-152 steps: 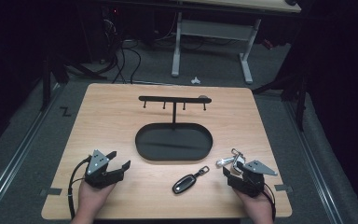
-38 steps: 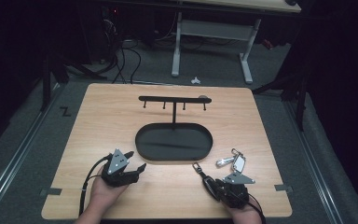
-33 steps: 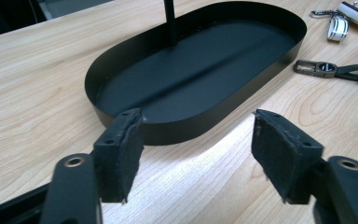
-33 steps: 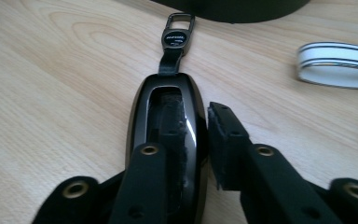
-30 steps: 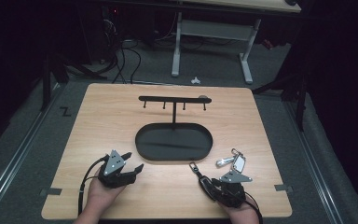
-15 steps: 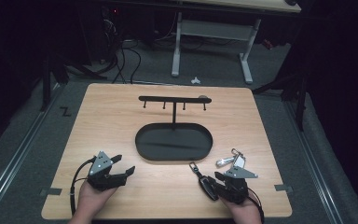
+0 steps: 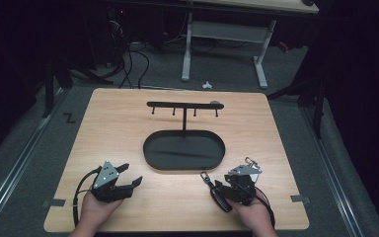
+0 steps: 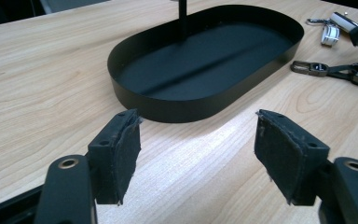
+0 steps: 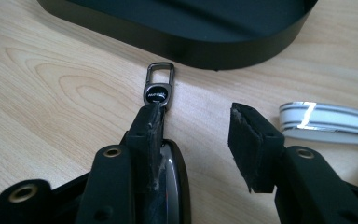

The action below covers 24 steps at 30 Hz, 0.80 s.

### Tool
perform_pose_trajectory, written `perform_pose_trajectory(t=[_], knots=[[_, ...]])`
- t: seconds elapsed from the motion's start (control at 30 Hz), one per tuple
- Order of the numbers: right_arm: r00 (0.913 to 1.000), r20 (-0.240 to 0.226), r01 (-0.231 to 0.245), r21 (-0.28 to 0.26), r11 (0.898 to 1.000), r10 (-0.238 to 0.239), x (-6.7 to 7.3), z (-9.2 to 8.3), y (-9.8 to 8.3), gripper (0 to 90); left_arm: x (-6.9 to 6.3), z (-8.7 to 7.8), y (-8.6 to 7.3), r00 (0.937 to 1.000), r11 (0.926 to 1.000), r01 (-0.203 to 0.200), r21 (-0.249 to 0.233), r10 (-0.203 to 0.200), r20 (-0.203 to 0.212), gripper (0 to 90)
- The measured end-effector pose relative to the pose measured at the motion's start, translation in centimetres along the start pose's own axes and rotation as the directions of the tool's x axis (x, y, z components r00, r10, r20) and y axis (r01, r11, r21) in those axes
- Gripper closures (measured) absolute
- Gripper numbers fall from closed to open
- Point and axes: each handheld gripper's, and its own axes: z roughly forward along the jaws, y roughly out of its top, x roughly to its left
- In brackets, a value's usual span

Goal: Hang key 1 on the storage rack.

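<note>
Key fob (image 7: 219, 196) flat on table at lower right, just beside right gripper (image 7: 227, 190), jaws just opening, nothing clamped; left gripper (image 7: 126, 178) open, empty; rack hooks (image 7: 183, 111) bare, hanging undone

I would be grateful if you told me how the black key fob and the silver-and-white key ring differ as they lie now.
The black key fob is dark and lies against the right gripper's left jaw, while the silver-and-white key ring is pale and lies clear, beyond the other jaw. The fob's clip points at the black tray; the key ring lies crosswise in the right gripper view. Both rest flat on the table, outside the tray.
</note>
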Motion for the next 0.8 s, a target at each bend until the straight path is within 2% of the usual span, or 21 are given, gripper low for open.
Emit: perform_pose_trajectory(t=[0.07, 0.1, 0.13, 0.27, 0.33, 0.4, 0.43, 0.47, 0.53, 0.63, 0.67, 0.7, 0.77, 0.8], knots=[[1.0000, 0.004, 0.003, 0.007, 1.000, -0.003, 0.1, -0.1, 0.3, 52.7, 0.1, -0.1, -0.1, 1.0000, 0.9999, 0.001, 0.011, -0.001, 0.005, 30.6], [0.9998, 0.003, 0.019, 0.005, 1.000, -0.019, 0.2, -0.2, 0.5, 50.7, 0.1, -0.1, -0.1, 1.0000, 0.9998, -0.001, 0.018, 0.001, 0.001, 30.0], [0.9995, 0.001, 0.031, 0.004, 1.000, -0.031, 0.2, -0.2, 0.7, 48.4, 0.3, -0.2, -0.1, 0.9999, 0.9997, -0.001, 0.025, 0.001, -0.012, 29.2], [0.9977, -0.028, 0.064, 0.038, 0.997, -0.063, 0.8, -0.3, 1.8, 44.1, 0.7, -1.1, -0.4, 0.9985, 1.0000, 0.007, -0.006, -0.008, -0.054, 32.3], [0.9977, -0.031, 0.062, 0.046, 0.997, -0.060, 0.8, -0.3, 2.0, 44.0, 0.8, -1.5, -0.7, 0.9974, 1.0000, 0.009, 0.002, -0.008, -0.071, 32.4], [0.9974, -0.039, 0.062, 0.063, 0.996, -0.060, 0.9, 0.0, 2.2, 43.6, 1.0, -1.7, -1.0, 0.9974, 0.9997, 0.020, 0.012, -0.020, -0.069, 32.8], [0.9968, -0.044, 0.071, 0.076, 0.995, -0.067, 1.0, 0.3, 2.3, 43.6, 1.1, -1.7, -1.1, 0.9976, 0.9995, 0.030, 0.013, -0.029, -0.063, 32.9], [0.9947, -0.041, 0.098, 0.100, 0.990, -0.094, 1.4, 0.7, 2.4, 43.5, 1.1, -1.8, -1.0, 0.9976, 0.9992, 0.040, 0.006, -0.040, -0.057, 32.8], [0.9939, -0.040, 0.107, 0.111, 0.988, -0.103, 1.5, 0.8, 2.5, 43.4, 1.0, -2.0, -0.9, 0.9975, 0.9991, 0.042, -0.005, -0.043, -0.056, 32.8], [0.9917, -0.054, 0.125, 0.174, 0.977, -0.117, 1.9, 1.3, 3.0, 43.1, 0.6, -1.9, -0.8, 0.9981, 0.9998, 0.021, -0.001, -0.021, -0.058, 32.9], [0.9908, -0.059, 0.132, 0.227, 0.965, -0.122, 2.1, 1.7, 3.4, 42.8, 0.6, -1.8, -0.8, 0.9984, 0.9999, 0.015, 0.006, -0.014, -0.054, 32.6], [0.9908, -0.059, 0.132, 0.227, 0.965, -0.122, 2.1, 1.7, 3.4, 42.8, 0.4, -1.7, -0.8, 0.9987, 0.9999, 0.011, 0.010, -0.010, -0.050, 32.6], [0.9879, -0.053, 0.155, 0.285, 0.946, -0.145, 2.1, 1.9, 3.9, 42.8, 0.2, -1.5, -0.7, 0.9990, 1.0000, 0.003, 0.009, -0.002, -0.044, 32.5], [0.9888, -0.067, 0.148, 0.317, 0.937, -0.134, 2.1, 2.1, 4.3, 42.6, 0.2, -1.5, -0.6, 0.9991, 1.0000, 0.000, 0.005, 0.001, -0.042, 32.5]])
